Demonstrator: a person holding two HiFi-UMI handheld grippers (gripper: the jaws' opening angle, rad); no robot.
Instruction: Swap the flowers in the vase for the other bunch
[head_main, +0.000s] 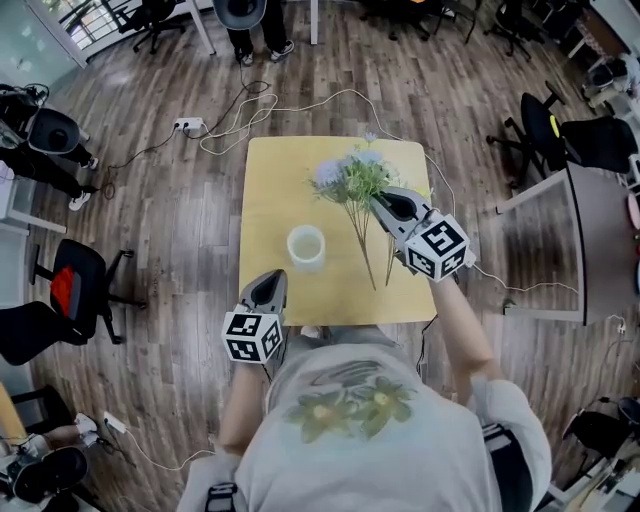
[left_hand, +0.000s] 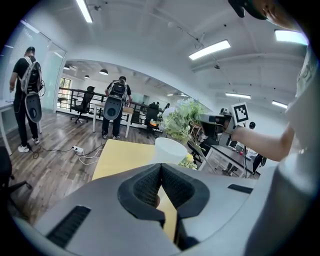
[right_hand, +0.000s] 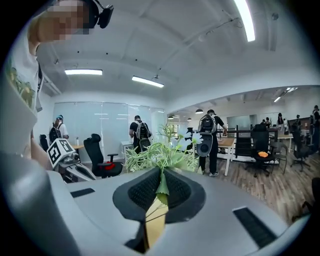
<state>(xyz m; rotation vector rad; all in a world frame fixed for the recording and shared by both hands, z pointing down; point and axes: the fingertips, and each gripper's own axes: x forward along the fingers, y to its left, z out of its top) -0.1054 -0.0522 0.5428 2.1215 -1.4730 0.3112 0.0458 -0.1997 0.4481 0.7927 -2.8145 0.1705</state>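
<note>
Right gripper (head_main: 380, 204) is clamped tight on the flower bunch (head_main: 352, 178) over the right side of the yellow table (head_main: 270, 190), blooms pointing away, stems trailing toward the near edge; the white vase (head_main: 306, 246) stands upright just left of those stems. Left gripper (head_main: 271, 278) sits at the table's near edge, jaws pressed together on nothing, apart from the vase.

Table layout, seen from the head view.
Vase (head_main: 306, 246) stands on the table (head_main: 270, 180) near its front edge; flower bunch (head_main: 352, 182) right of and behind it, stems between the right gripper (head_main: 378, 203) jaws; left gripper (head_main: 270, 282) at the front edge, left of the vase.
</note>
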